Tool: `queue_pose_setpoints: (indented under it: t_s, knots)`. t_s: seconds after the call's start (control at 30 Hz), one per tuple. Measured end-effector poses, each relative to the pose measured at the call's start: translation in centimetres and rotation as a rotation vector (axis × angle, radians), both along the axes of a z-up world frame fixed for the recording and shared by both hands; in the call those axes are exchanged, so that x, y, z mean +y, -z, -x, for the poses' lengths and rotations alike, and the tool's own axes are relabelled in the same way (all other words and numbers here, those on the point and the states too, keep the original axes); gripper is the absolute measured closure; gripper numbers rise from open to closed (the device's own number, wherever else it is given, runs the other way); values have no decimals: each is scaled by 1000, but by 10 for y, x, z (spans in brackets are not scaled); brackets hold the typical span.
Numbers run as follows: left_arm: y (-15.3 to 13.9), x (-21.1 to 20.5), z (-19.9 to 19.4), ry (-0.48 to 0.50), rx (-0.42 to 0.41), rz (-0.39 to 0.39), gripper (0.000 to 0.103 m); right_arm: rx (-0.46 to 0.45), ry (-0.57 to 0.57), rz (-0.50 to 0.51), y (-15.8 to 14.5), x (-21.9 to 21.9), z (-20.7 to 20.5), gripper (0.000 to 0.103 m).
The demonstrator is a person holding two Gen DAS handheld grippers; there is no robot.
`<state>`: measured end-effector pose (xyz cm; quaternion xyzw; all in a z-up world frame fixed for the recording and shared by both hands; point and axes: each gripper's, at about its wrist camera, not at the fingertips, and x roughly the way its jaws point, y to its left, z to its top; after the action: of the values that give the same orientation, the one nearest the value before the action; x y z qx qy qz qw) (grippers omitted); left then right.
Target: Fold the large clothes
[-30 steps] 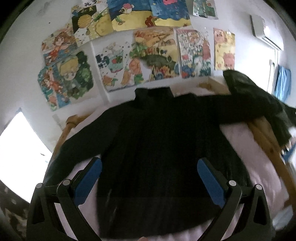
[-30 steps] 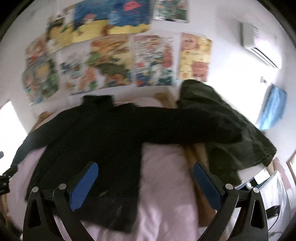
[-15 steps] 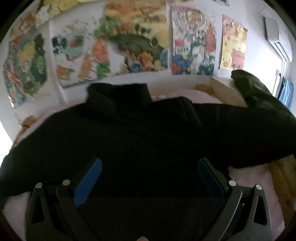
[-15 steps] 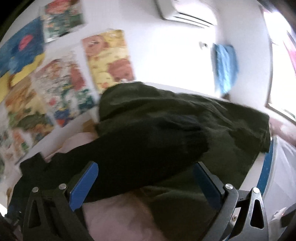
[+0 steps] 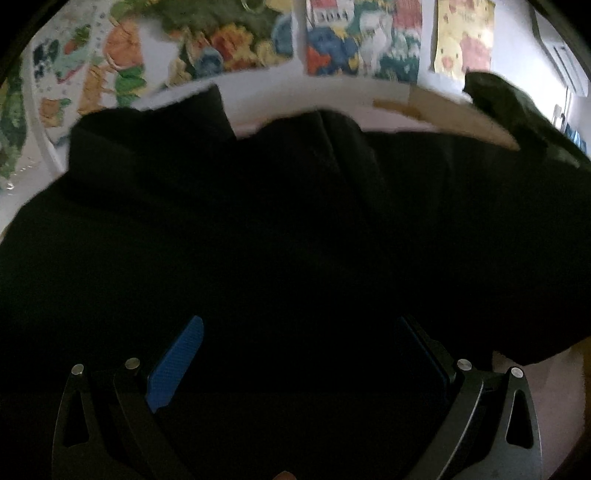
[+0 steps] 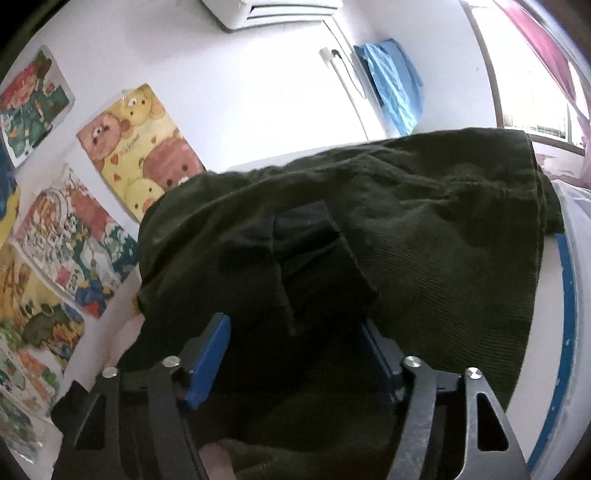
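We read "2024" on one wall poster (image 6: pixel 68 254). Our left gripper (image 5: pixel 299 354), jaws spread, hovers over the black sweater (image 5: pixel 258 240). Our right gripper (image 6: pixel 295 332) brackets the sleeve (image 6: pixel 317 273), not clamped; the dark fabric hides detail.

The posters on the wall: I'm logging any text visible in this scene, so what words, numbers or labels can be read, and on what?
"2024": on the colourful cartoon poster, near its lower edge; it shows again, blurred, in the left wrist view.
Small handwriting beside a bear's head on the yellow bear poster: too small to read.
Black sweater, dark green garment, air conditioner: no readable text.
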<state>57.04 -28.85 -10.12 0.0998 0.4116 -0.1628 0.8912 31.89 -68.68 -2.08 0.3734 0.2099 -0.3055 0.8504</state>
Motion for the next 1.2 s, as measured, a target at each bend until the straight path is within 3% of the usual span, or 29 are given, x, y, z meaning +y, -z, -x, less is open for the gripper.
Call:
queue_pose_setpoints:
  t_s: [0.13,0.23,0.37,0.5,0.77,0.9,1.0,1.2]
  knots:
    - [24,-4,-10,-4,50,-7,1,-31,-13,1,1,-2,-3,75]
    - [35,-1,-13,0,55,-1,1,-78,-37,38,-7,3,-3,86]
    - [32,5,-12,-1,68,9,1,-142,-95,169,-38,29,-6,89]
    - [6,31,-4,-8,69,50,1,-226,-190,300,-76,67,-11,89]
    - [-72,116,31,-12,52,125,1,-362,-550,421,-130,196,-59,89]
    - [-106,171,49,-51,33,154,1,-344,-725,453,-132,263,-89,89]
    - [-115,217,54,-85,37,185,1,-289,-856,487,-124,315,-117,89]
    - [-117,290,60,-61,-37,297,1,-133,-1071,492,-72,403,-168,89]
